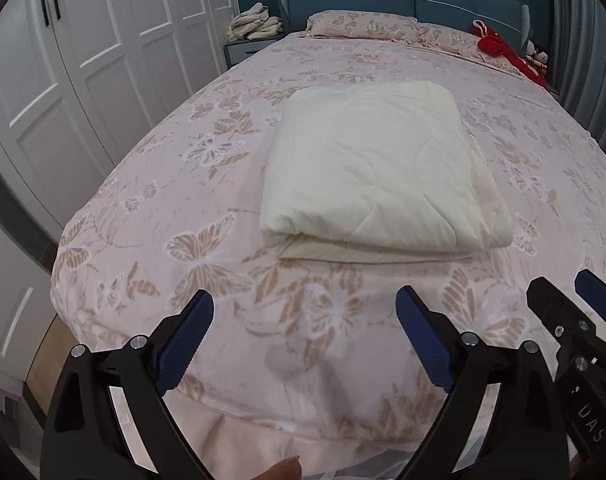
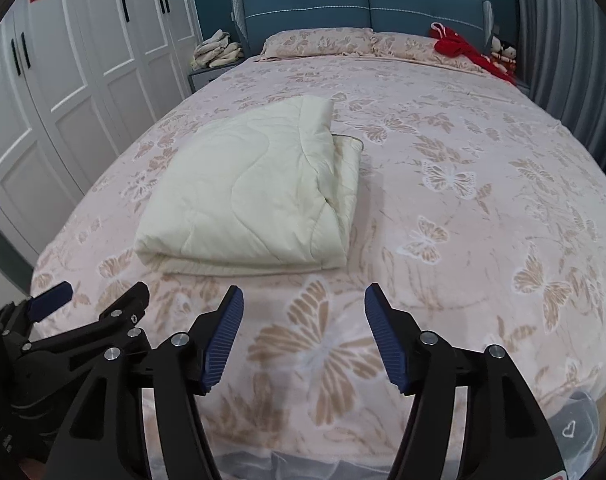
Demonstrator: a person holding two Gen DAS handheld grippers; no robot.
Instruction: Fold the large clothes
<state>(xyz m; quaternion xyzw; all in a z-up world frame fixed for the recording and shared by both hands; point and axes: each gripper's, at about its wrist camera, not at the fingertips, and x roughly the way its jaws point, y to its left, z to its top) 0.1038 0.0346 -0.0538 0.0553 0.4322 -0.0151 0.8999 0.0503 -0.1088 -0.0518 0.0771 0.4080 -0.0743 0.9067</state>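
Observation:
A cream quilted blanket [image 1: 379, 168] lies folded into a thick rectangle on the pink butterfly bedspread [image 1: 191, 184]. It also shows in the right wrist view [image 2: 255, 196], left of centre. My left gripper [image 1: 305, 308] is open and empty, held over the foot of the bed, short of the blanket's near edge. My right gripper [image 2: 303, 304] is open and empty, beside the left one, near the blanket's front right corner. The right gripper shows at the left wrist view's right edge [image 1: 567, 296]; the left gripper shows at the right wrist view's left edge [image 2: 99, 300].
White wardrobe doors [image 1: 83, 40] line the left side of the bed. A blue headboard [image 2: 343, 8] and pink pillows [image 2: 319, 42] stand at the far end. A red garment [image 2: 463, 52] lies at the far right. A pile of cloth [image 1: 255, 22] sits on a nightstand.

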